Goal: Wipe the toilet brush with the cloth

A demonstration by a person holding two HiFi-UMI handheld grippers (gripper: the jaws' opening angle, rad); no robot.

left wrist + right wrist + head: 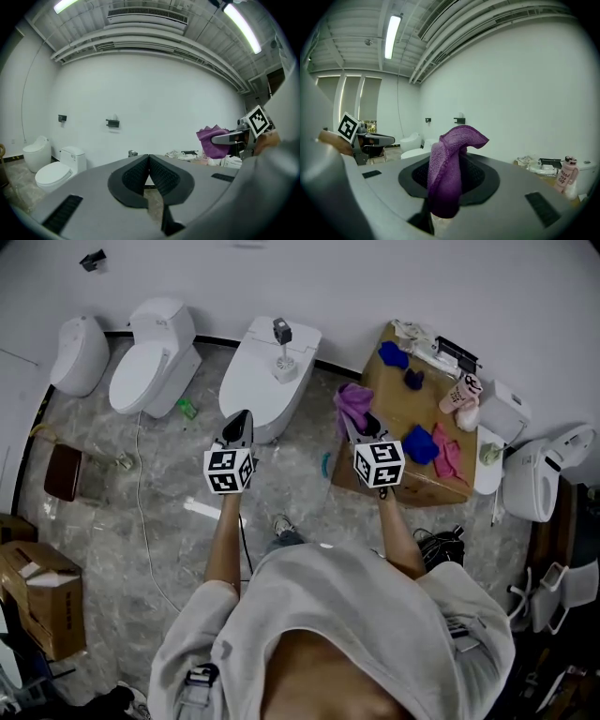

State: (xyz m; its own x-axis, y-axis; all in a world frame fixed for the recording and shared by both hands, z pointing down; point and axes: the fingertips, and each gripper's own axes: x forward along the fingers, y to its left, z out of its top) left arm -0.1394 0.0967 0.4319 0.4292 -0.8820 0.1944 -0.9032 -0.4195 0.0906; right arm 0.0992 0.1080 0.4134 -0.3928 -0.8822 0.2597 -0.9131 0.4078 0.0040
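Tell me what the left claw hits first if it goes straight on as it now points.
Probably the toilet brush standing on the white toilet: the left claw, shut and empty, points about at it. The brush top shows just left of the tips, so it might pass by to the wall.

Toilet brush atop toilet

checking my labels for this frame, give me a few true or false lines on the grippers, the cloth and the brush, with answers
1. The right gripper grips a purple cloth. True.
2. The left gripper holds the toilet brush. False: its jaws are together and empty; the brush stands in its holder on a white toilet.
3. A blue cloth lies on the cardboard box. True.
4. The purple cloth touches the brush. False: they are clearly apart.
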